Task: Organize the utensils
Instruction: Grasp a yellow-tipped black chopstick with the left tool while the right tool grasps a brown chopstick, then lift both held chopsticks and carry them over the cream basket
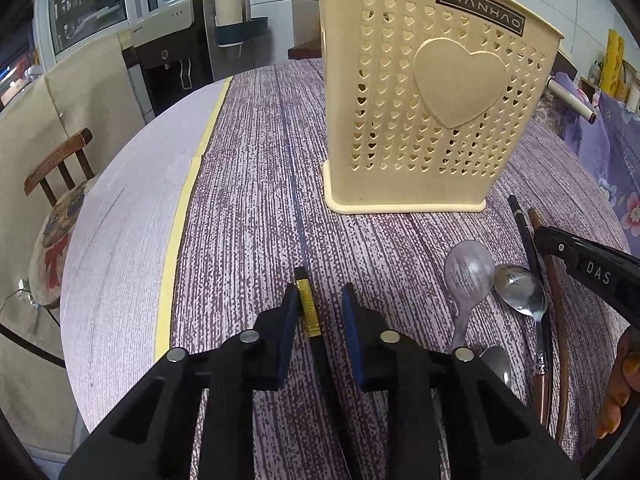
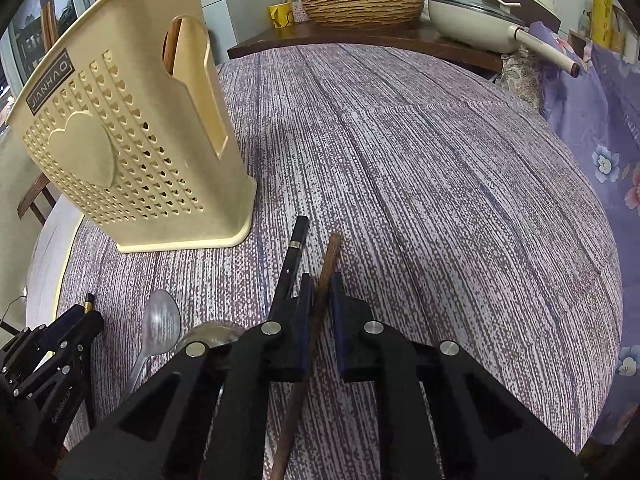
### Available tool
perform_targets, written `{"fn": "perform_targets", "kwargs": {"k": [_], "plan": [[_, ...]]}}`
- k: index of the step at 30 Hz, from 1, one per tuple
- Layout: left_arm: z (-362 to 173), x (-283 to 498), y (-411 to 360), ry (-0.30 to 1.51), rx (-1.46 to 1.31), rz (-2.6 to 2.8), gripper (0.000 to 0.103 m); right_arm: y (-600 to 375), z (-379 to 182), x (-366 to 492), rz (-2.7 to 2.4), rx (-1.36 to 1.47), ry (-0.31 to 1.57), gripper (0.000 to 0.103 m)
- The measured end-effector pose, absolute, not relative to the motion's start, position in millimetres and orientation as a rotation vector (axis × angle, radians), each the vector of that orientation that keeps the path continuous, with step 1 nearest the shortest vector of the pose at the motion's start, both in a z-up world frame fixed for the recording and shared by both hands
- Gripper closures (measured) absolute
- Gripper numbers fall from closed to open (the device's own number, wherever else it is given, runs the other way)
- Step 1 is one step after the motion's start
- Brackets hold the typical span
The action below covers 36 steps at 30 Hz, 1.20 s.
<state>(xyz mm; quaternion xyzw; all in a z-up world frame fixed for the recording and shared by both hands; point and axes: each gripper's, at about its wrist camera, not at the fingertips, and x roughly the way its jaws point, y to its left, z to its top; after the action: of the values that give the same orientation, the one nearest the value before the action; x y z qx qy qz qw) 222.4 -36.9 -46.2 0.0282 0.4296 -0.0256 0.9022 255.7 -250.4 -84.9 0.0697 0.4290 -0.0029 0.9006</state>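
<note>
In the left wrist view, the left gripper was low over the table, on the near side of the cream utensil holder. Its jaws stood apart, released, with a black chopstick with a gold band lying on the table between them. The chopstick ran close beside the left blue pad and clear of the other pad, so nothing was grasped. The holder stood upright on the table, a heart on its perforated front. To the near right of the holder lay a translucent plastic spoon, a metal spoon touching it, and a dark chopstick and a brown wooden chopstick side by side. The right gripper reached in over those two sticks; its jaws could not be read from here.

In the right wrist view, the right gripper was on the near right of the holder. Its jaws were narrowly open around the brown wooden chopstick, which lay on the table and touched or nearly touched the left pad; whether it was clenched cannot be told. A black chopstick with a silver ring lay just outside the left finger. The plastic spoon and the metal spoon lay nearer the holder's front, with the left gripper beyond them.
</note>
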Motion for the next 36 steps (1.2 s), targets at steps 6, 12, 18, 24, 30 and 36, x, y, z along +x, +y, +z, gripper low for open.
{"fn": "perform_targets", "kwargs": {"k": [6,12,18,24,30,36], "plan": [[-46,226,-31,0.888,0.031,-0.06,0.093,-253,-85,257,0.009,0.161,0.879,0.095],[-45,230,-29,0.885,0.007,-0.082,0.094,-260,-78,256,0.023,0.183,0.843,0.096],[-25,231,-27,0.83,-0.003,-0.105,0.095,-269,-56,247,0.098,0.217,0.78,0.096],[10,224,-25,0.75,-0.032,-0.156,0.095,-276,-21,229,0.175,0.235,0.687,0.096],[47,212,-25,0.661,-0.04,-0.196,0.095,-280,16,204,0.243,0.218,0.6,0.096],[83,201,-24,0.577,-0.027,-0.222,0.095,-290,56,183,0.309,0.211,0.532,0.096]]}}
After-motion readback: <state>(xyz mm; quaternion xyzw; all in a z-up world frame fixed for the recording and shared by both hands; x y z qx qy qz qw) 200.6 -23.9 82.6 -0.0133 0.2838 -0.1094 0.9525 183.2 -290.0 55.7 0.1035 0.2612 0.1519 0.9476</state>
